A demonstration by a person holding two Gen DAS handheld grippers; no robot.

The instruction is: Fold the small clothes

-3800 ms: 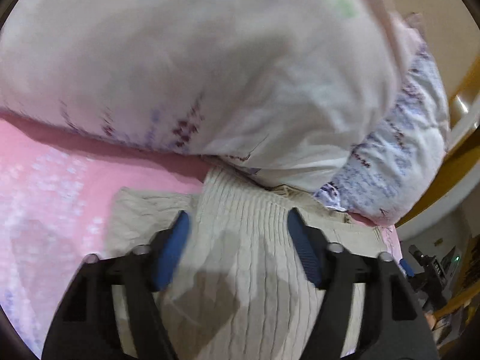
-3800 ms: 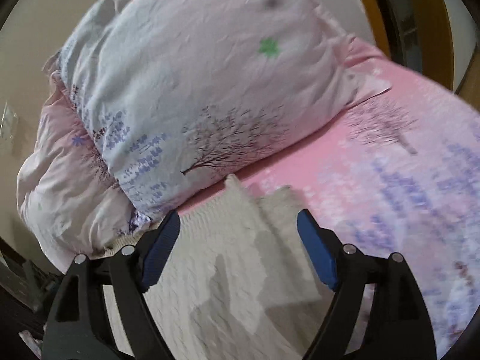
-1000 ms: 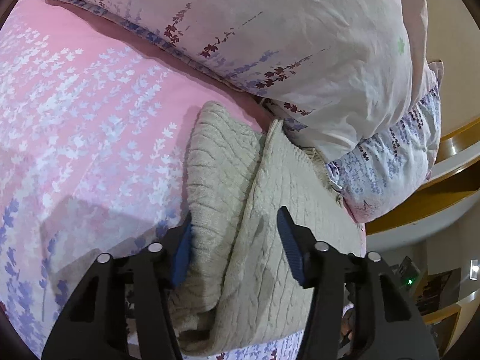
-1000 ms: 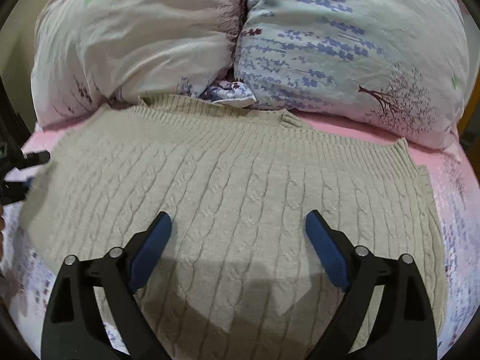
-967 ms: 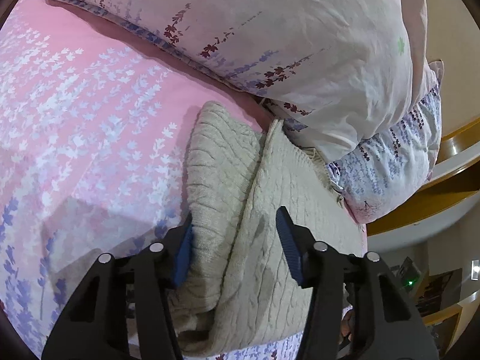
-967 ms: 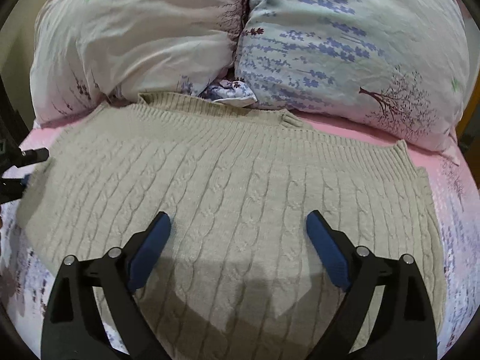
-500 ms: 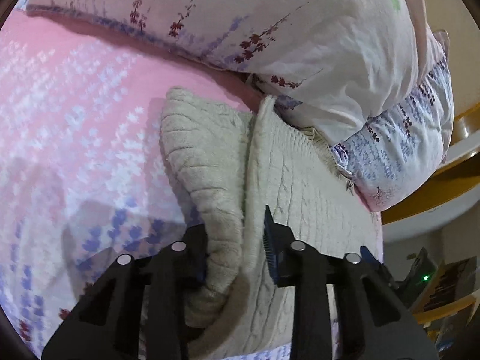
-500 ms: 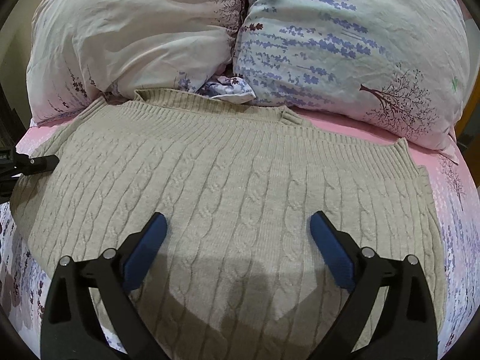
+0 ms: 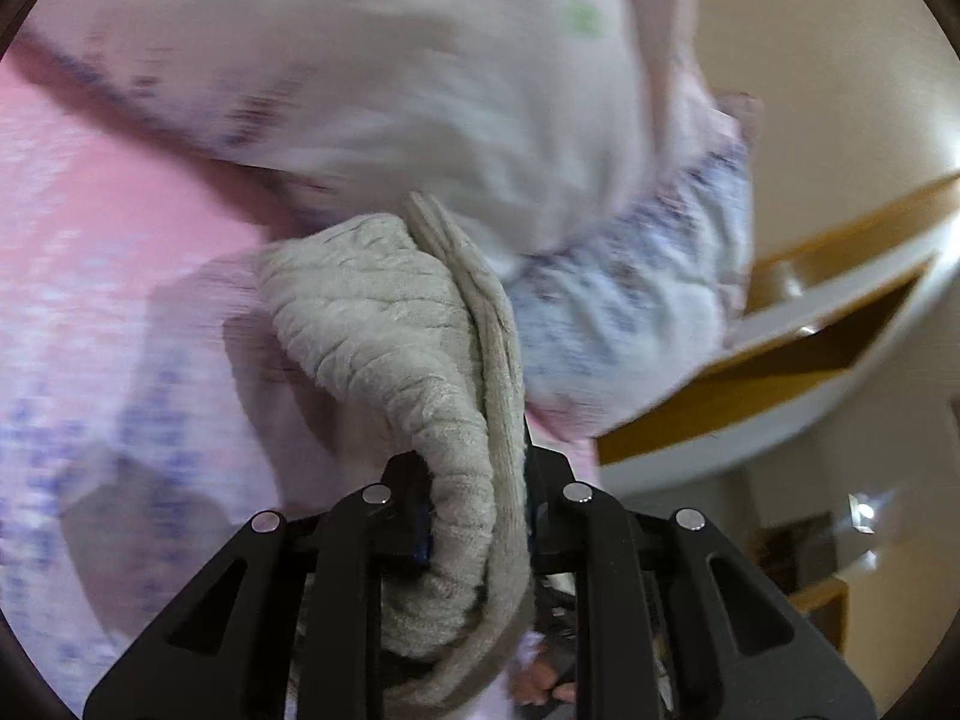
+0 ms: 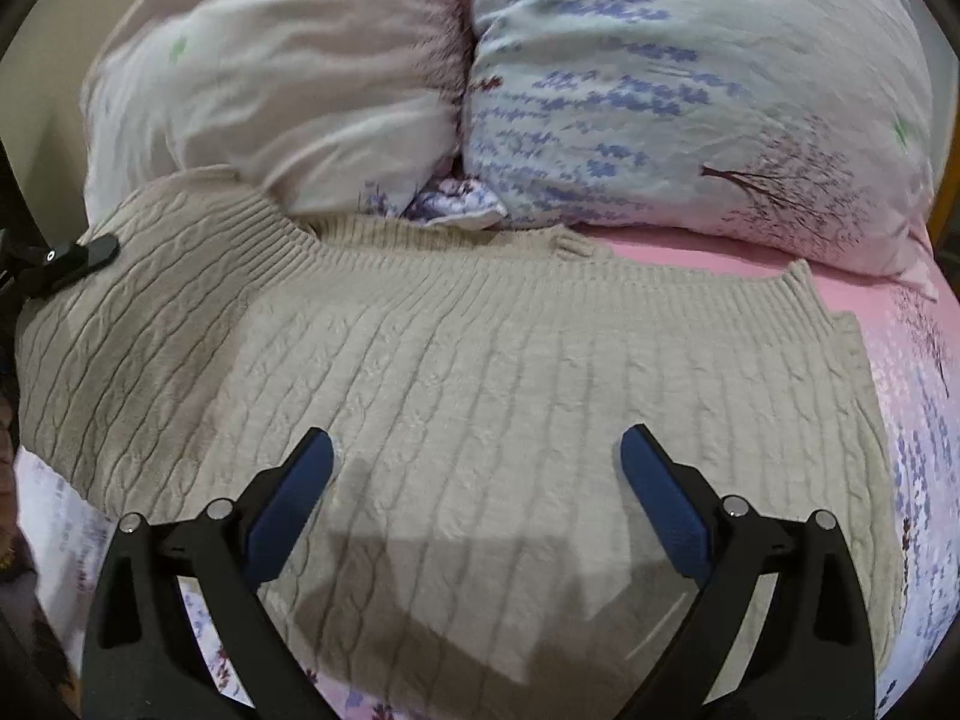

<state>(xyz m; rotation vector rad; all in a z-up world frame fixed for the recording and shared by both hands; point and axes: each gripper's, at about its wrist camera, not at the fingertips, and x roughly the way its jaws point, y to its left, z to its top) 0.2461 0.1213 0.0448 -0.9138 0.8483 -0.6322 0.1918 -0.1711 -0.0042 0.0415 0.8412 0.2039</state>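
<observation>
A beige cable-knit sweater (image 10: 480, 372) lies spread across the pink bed, its ribbed edge against the pillows. My left gripper (image 9: 477, 516) is shut on a bunched edge of the sweater (image 9: 420, 348) and holds it lifted off the sheet. In the right wrist view that gripper (image 10: 72, 258) shows as a black tip at the sweater's raised left end. My right gripper (image 10: 474, 480) is open and empty, hovering above the sweater's near middle.
Two floral pillows, one pale pink (image 10: 270, 78) and one pale blue (image 10: 690, 90), lean at the head of the bed. The pink floral sheet (image 10: 918, 420) is bare to the right. A wooden bed frame (image 9: 810, 312) and room clutter lie beyond the left gripper.
My left gripper has shut on the sweater's edge and lifted it, so the left end now rises and folds over. The right gripper has stayed open, nearly still.
</observation>
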